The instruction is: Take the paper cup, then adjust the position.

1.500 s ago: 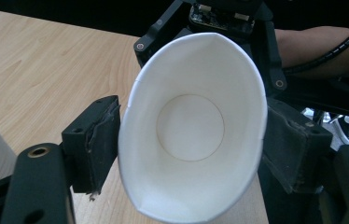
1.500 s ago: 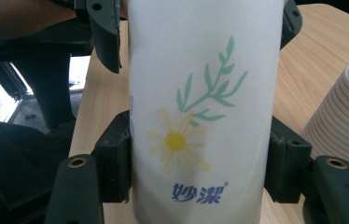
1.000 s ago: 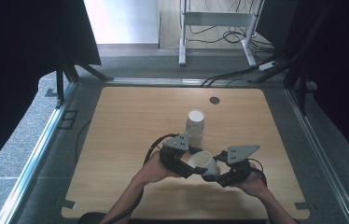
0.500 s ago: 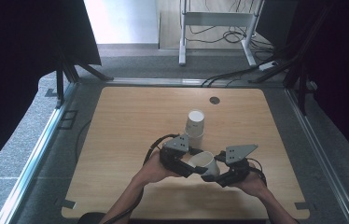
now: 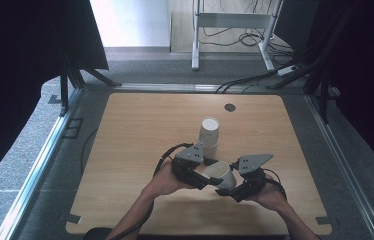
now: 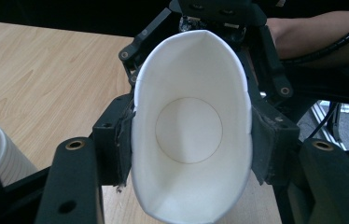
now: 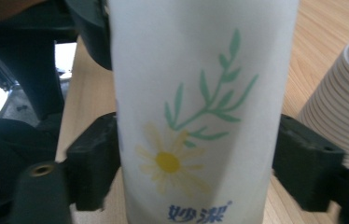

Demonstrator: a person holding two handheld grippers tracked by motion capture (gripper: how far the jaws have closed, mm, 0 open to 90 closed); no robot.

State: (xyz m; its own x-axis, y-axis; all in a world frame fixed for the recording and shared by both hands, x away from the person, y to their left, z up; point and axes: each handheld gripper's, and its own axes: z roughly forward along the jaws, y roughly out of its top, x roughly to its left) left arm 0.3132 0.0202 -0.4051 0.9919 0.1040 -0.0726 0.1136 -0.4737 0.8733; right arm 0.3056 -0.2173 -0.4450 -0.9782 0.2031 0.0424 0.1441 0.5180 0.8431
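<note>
- A white paper cup [image 5: 221, 175] printed with a daisy hangs on its side just above the near middle of the wooden table [image 5: 135, 130], caught between two hand-held grippers in what looks like a hand-over from right to left
- The left gripper [image 6: 189, 144] has just been closing, and its pads press on both sides of the cup near the rim; the left gripper view looks straight into a mouth squeezed from round to oval
- The right gripper [image 7: 200, 163] has just been opening around the cup; in the right gripper view the left pad sits at the wall while the right pad stands off with a gap, so its hold appears let go
- A stack of paper cups [image 5: 208, 131] stands upright just beyond the two grippers, towards the table's middle; its ribbed rims edge into both gripper views
- A small dark disc [image 5: 230, 107] lies well apart near the far edge
- Judged from this, the next move asks the right gripper to back clear of the cup without dragging it, while the left keeps its squeeze gentle enough not to crease the thin wall
</note>
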